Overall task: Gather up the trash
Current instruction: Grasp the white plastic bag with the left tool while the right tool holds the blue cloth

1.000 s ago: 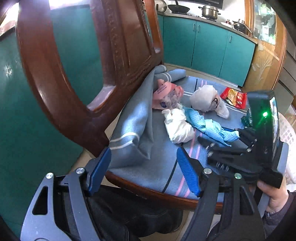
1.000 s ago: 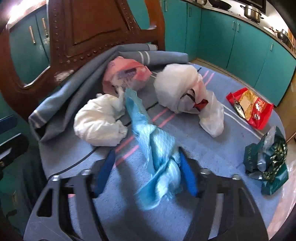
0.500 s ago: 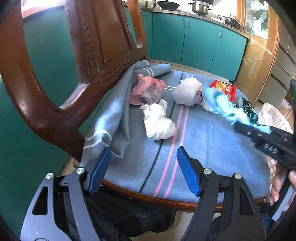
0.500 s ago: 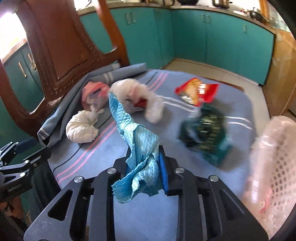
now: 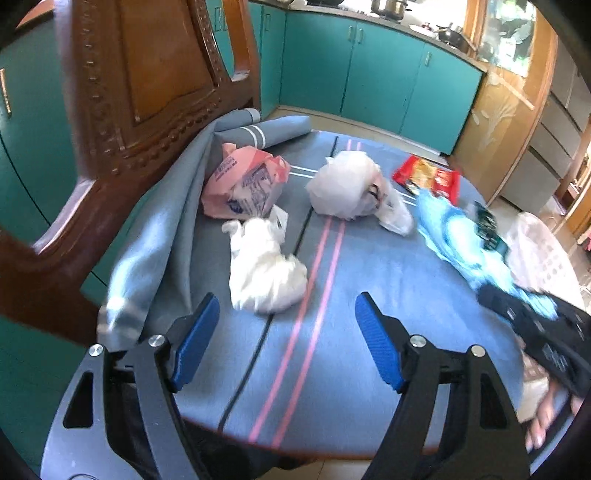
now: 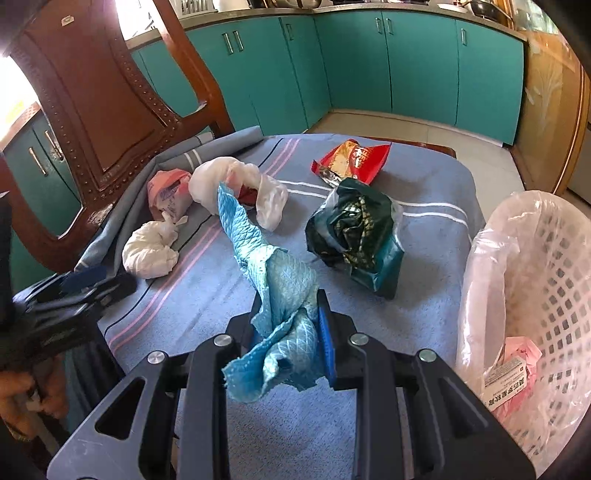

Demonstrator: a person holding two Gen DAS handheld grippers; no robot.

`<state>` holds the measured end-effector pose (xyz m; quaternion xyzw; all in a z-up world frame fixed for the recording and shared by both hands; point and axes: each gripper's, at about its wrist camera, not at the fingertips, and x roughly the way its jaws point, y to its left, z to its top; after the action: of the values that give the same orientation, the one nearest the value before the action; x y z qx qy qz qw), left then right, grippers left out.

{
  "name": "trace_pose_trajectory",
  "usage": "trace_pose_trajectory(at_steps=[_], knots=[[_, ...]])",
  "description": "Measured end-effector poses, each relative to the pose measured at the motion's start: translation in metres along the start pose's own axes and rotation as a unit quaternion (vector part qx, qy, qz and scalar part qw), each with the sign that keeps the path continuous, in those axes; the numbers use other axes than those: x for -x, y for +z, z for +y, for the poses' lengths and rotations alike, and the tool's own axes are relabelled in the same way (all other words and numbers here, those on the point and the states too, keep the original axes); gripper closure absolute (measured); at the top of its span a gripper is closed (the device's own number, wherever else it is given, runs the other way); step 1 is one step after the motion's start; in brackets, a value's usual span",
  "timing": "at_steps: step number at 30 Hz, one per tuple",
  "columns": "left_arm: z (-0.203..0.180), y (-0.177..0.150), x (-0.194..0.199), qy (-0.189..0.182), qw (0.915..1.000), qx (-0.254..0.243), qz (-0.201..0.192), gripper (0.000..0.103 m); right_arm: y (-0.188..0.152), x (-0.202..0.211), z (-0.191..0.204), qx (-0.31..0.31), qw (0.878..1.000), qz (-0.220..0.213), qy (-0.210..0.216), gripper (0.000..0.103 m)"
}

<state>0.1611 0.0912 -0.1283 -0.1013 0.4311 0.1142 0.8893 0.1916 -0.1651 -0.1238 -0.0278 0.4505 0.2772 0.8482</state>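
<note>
So the blue rag point(image 6: 280, 295) is off the table point(image 6: 424, 229) now, clamped tight in the right gripper point(image 6: 291, 328) and carried over beside the white basket point(image 6: 546, 266). A second ago it lay by the white wad point(image 5: 264, 273). Left gripper point(image 5: 284, 343) hangs wide open, empty, nearer that wad.

A carved dark brown wooden chair back point(image 5: 122, 122) rises at the left of a round seat. A blue-grey striped cloth point(image 5: 325, 332) with thin pink, black and white lines covers that seat and bunches up against the chair back. Behind the chair runs a row of teal cabinet doors point(image 6: 406, 62) under a countertop holding metal pots point(image 5: 384, 5). Pale floor tiles point(image 6: 424, 129) lie between seat and cabinets.
</note>
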Motion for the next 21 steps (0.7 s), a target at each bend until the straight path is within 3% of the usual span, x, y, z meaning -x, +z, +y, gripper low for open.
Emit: trace_pose_trajectory(at_steps=[4, 6, 11, 16, 21], knots=[[0.0, 0.01, -0.027, 0.012, 0.9997, 0.002, 0.02, 0.032, 0.0, -0.001, 0.0, 0.0, 1.0, 0.003, 0.0, 0.076], [-0.001, 0.012, -0.04, 0.025, 0.9992, -0.002, 0.03, 0.047, 0.0, -0.001, 0.0, 0.002, 1.0, 0.004, 0.0, 0.076], [0.001, 0.007, -0.043, 0.039, 0.9989, -0.015, 0.024, 0.063, 0.0, -0.007, 0.003, 0.004, 1.0, 0.011, -0.001, 0.076], [0.006, -0.001, -0.028, 0.03, 0.9993, -0.013, 0.017, 0.066, -0.001, -0.011, 0.008, 0.009, 1.0, 0.013, -0.004, 0.076], [-0.002, -0.011, 0.011, 0.026, 0.9989, -0.034, -0.02, 0.066, -0.001, -0.015, 0.011, 0.016, 1.0, 0.016, -0.018, 0.076]])
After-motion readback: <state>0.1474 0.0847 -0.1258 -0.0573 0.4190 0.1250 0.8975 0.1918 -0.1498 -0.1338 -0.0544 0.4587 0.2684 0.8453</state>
